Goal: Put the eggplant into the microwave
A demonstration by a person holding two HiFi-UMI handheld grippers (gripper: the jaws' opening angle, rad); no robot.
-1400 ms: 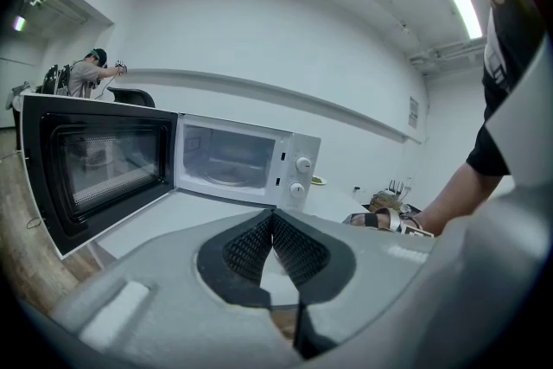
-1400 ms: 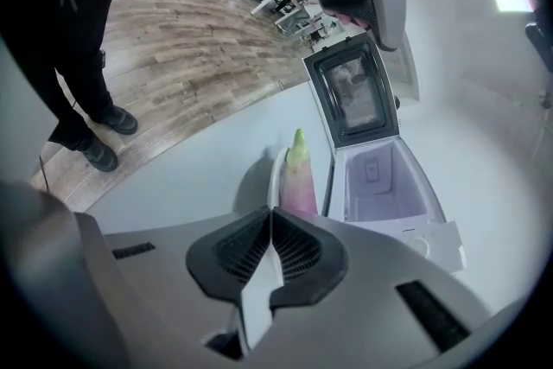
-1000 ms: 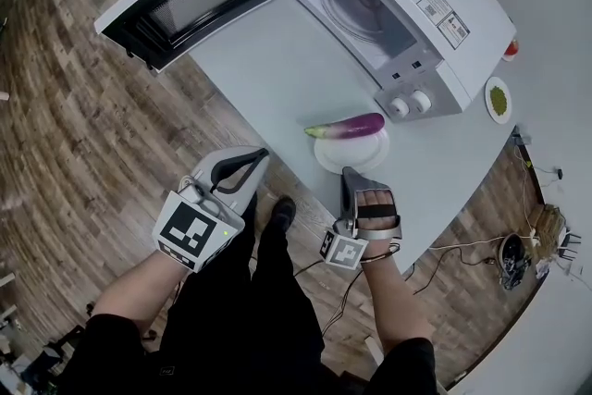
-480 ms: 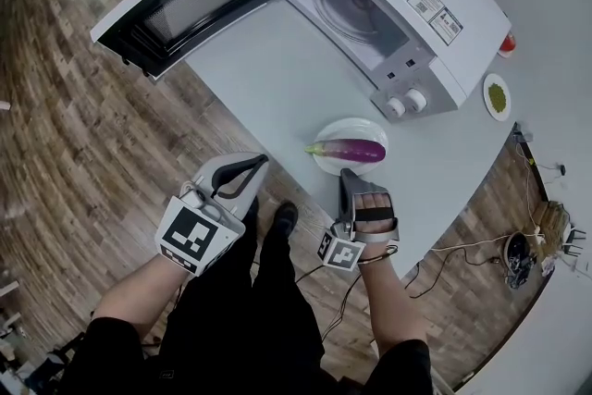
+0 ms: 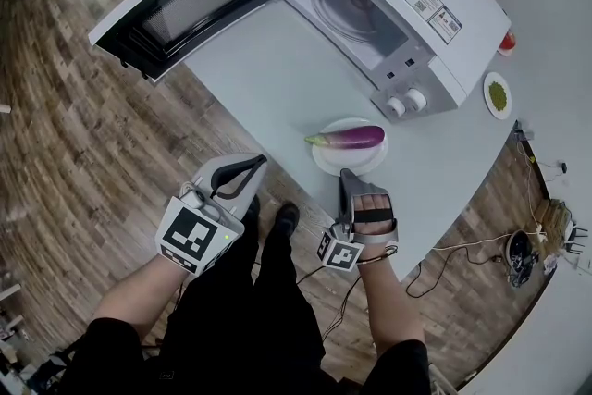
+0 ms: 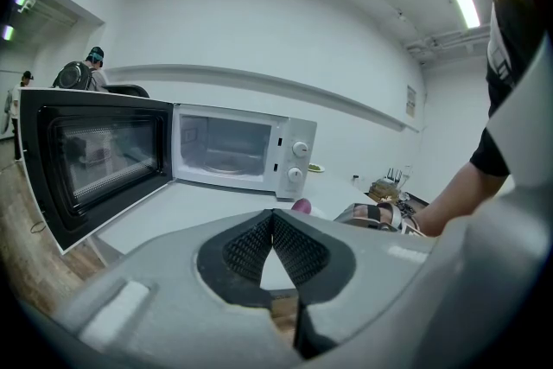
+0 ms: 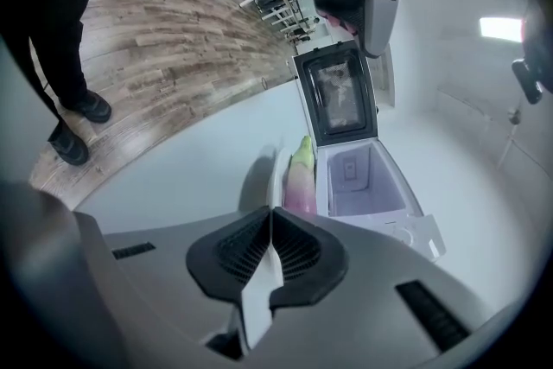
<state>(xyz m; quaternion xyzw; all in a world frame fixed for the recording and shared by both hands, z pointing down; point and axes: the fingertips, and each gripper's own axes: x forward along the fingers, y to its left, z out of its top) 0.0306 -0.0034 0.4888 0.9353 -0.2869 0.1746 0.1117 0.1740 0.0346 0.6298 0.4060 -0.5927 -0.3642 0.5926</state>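
Well, eggplant (image 5: 346, 138) on plate (image 5: 331, 164), grippers empty

It lies across the white plate before the open microwave (image 5: 435, 46). The right gripper (image 5: 349, 175) hovers just short of the plate, jaws together, holding nothing. The left gripper (image 5: 257, 162) is farther off, likewise closed.

Our left tongs (image 6: 272, 215) sit closed and empty — jaws meeting at the tips. Beyond them the microwave (image 6: 244, 158) stands on the table (image 6: 186, 207), its door (image 6: 91, 162) swung wide to the left.

The eggplant (image 5: 347, 138) has glossy, smooth skin — the table (image 5: 268, 69) looks matt. The floor (image 5: 74, 134) is grained wood planking.
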